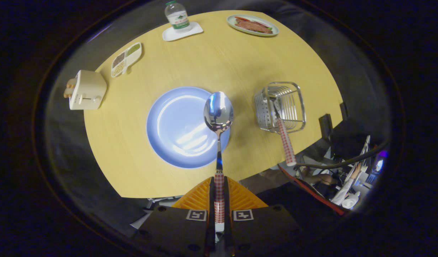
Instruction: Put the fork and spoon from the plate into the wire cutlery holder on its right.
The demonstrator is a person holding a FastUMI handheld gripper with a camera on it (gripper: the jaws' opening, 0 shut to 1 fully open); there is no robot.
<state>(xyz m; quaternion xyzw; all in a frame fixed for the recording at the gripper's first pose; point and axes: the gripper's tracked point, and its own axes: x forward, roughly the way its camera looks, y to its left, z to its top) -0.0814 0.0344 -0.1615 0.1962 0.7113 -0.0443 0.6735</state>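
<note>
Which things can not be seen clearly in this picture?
- Fork: its head sits inside the wire cutlery holder, hidden by the wires.
- Spoon: the end of its handle is hidden between the fingers of the gripper, which is shut on it.
- Bottle: label too small to read.
- Far plate: the food is too small to identify.

Fork in holder, right of plate.

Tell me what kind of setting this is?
Likely a staged dining table in a recording booth: a round pale wooden table with an empty blue plate, a cream toaster and a wire cutlery holder. The hand-held gripper is shut on a checked-handled steel spoon.
</note>
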